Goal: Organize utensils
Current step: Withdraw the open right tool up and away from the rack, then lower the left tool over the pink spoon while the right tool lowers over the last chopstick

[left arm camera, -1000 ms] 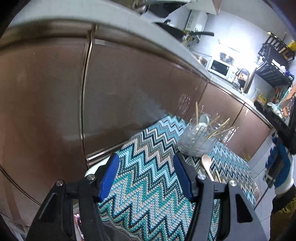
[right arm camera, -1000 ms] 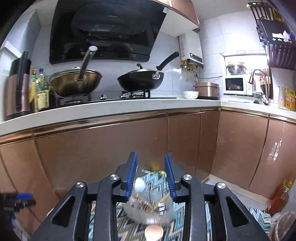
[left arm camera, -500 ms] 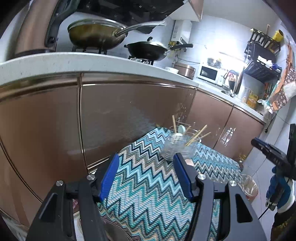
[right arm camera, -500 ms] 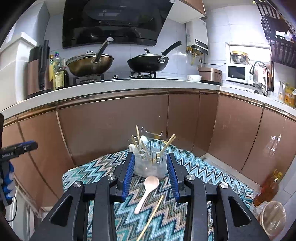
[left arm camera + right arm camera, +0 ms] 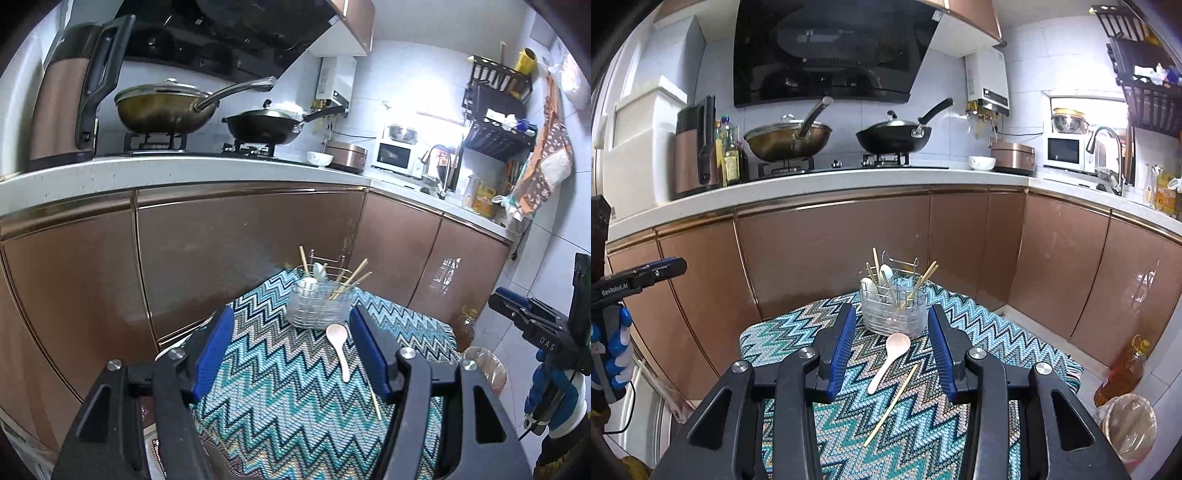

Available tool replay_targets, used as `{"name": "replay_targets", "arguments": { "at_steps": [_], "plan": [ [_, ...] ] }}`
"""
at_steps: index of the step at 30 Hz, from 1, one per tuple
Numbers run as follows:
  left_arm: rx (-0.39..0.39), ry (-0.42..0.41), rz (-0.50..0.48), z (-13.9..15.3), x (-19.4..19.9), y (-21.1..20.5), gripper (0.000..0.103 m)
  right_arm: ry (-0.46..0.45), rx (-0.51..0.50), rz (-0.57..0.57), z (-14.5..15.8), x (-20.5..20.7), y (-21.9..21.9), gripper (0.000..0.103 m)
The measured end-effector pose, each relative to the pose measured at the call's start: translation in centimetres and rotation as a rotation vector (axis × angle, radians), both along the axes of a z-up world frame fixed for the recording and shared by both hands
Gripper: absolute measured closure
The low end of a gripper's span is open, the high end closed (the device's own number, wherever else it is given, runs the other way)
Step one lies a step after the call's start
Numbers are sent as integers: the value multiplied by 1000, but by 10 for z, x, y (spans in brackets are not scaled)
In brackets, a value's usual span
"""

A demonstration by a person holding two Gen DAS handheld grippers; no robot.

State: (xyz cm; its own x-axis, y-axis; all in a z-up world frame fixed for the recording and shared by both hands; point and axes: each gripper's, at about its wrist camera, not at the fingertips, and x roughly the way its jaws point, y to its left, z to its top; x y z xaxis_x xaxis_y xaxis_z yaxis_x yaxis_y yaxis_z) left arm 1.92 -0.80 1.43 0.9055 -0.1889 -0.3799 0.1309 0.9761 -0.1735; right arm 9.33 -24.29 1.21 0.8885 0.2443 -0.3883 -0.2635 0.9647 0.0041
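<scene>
A: What are the two grippers doing?

B: The left gripper [image 5: 291,347] is hovering over the zigzag cloth [image 5: 280,398] with its blue pads standing wide apart. Nothing is lying between them in a grip, and its jaws have just been opening a little more. The right gripper [image 5: 891,347] is also released and empty. Its jaws have just been opening too, but they are standing narrower than the left ones.

A: Where are the utensils sitting?

B: The wire utensil holder [image 5: 893,310] is standing upright at the far end of the cloth, near the brown cabinet doors [image 5: 831,251]. It is carrying several chopsticks and white spoons, leaning out in different directions. Just in front of it the pale spoon [image 5: 889,362] is lying flat on the cloth, its bowl toward the holder. Beside the spoon one loose chopstick [image 5: 891,406] is lying on the cloth, slanted. Both are lying apart from the pads, touched by neither gripper.
</scene>
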Motion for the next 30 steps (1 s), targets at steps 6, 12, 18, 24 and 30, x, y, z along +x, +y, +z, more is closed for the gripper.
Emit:
{"name": "replay_targets", "arguments": {
  "at_steps": [6, 12, 18, 24, 30],
  "plan": [
    [2, -18, -21, 5, -14, -14, 40, -24, 22, -25, 7, -18, -11, 62],
    [6, -64, -24, 9, -26, -24, 40, -50, 42, -66, 12, -37, -14, 57],
    [23, -99, -27, 7, -39, -32, 38, -68, 58, -109, 14, -59, -15, 55],
    [41, -94, -48, 2, -37, -34, 37, -56, 50, -118, 14, -62, -11, 55],
    [55, -53, -62, -9, -16, -38, 37, -10, 23, -102, 5, -43, -3, 55]
  ]
}}
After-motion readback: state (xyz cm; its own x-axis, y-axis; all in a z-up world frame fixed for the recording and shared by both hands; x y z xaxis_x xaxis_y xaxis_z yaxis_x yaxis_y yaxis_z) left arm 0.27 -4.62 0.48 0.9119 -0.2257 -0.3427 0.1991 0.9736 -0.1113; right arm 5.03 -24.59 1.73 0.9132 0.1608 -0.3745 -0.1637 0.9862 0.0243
